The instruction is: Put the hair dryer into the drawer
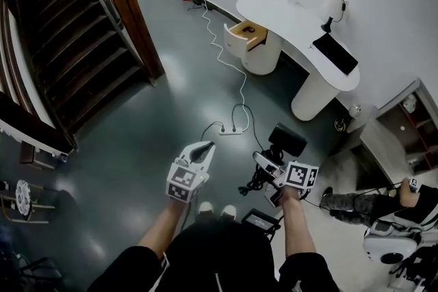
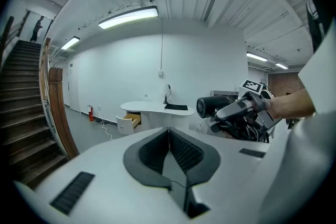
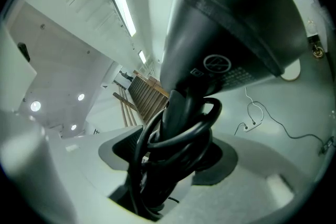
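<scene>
Head view is showing the person standing on the floor [image 1: 137,113], with the open drawer [image 1: 248,34] well apart from them, at the far left end of the curved white worktop [image 1: 287,17]. The right claw [image 1: 268,166] is clamping the hair dryer [image 1: 287,139] by its handle. Its jaws are standing wide because the coiled cord [image 3: 178,128] is wrapped round that handle and is taking up room between the pads. Gripping handle and cord together is keeping the cord from trailing, which is likely to matter when the load is going into the drawer.

The left claw [image 1: 203,148] is riding to the left of the hair dryer and apart from it, jaws closed together and holding nothing. It is probably being kept free to steady the drawer or tuck the cord. The drawer is standing pulled out with its wooden inside exposed, so no opening step appears to be needed. A white cable [image 1: 220,51] and power strip [image 1: 231,130] are lying on the floor between the person and the worktop, posing a snag risk on the approach.
</scene>
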A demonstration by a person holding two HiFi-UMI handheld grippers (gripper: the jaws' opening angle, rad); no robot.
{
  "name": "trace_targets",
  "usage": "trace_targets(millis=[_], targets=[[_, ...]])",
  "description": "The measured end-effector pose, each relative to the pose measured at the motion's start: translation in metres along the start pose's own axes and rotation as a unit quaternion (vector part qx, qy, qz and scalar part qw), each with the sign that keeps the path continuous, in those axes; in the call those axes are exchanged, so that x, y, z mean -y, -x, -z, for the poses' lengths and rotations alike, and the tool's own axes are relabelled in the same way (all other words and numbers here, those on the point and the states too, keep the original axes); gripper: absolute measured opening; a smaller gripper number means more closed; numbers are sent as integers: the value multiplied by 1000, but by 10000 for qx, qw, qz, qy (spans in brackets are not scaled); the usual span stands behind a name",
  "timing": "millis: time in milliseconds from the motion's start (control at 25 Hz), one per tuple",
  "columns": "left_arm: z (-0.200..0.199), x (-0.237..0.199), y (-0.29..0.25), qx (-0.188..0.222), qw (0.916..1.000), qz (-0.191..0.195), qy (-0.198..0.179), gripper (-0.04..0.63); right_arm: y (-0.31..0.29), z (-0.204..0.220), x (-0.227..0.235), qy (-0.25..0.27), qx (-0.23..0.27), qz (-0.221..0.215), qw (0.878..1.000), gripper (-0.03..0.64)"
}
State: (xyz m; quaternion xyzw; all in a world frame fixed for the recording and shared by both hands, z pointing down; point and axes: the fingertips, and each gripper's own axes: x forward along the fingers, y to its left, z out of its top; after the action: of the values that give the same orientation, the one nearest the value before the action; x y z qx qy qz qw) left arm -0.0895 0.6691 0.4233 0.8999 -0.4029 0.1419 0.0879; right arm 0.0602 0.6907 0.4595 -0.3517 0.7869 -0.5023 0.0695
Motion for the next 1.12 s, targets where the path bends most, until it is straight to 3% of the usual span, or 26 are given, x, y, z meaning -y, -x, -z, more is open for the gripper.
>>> trace_targets(millis=[720, 1120], targets=[[-1, 22, -14, -14, 10000, 40, -65, 14, 22, 2, 8, 37, -105, 23, 9999, 270], [-8, 4, -33, -46, 9999, 60, -81, 14, 2, -10, 18, -102, -163, 26, 9998, 270]])
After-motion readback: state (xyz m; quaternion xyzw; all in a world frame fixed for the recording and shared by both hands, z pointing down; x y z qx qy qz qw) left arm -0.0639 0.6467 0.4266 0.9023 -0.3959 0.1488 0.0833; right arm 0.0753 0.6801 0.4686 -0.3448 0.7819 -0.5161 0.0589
